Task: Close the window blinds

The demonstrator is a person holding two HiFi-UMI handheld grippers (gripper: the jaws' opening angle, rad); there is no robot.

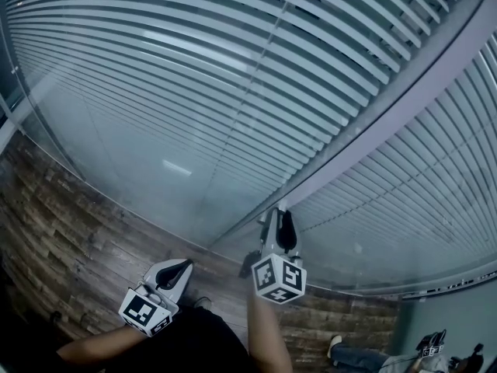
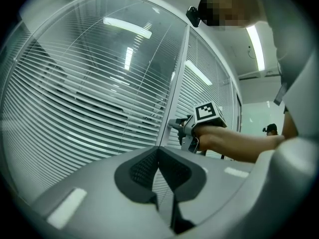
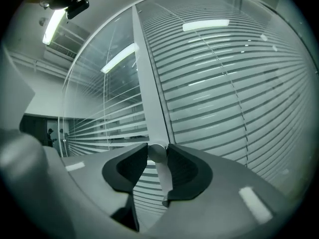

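My right gripper [image 1: 280, 219] is up against the frame post [image 1: 373, 134] that runs between the two glass panes, and its jaws are closed part-way onto a small round knob [image 3: 156, 152] on that post, one pad touching each side of it. My left gripper [image 1: 178, 269] hangs lower, well off to the left of the post, with its jaws pressed together and nothing between them. The blinds [image 1: 194, 68] hang behind the glass on both sides of the post, their slats lying with gaps between them. Only the right gripper view shows the knob clearly. The head view shows just the jaw tips meeting the post, plus the wood floor [image 1: 70, 231] below it. The left gripper view catches my right gripper from the side, its marker cube [image 2: 208, 113] and my forearm reaching to the post.
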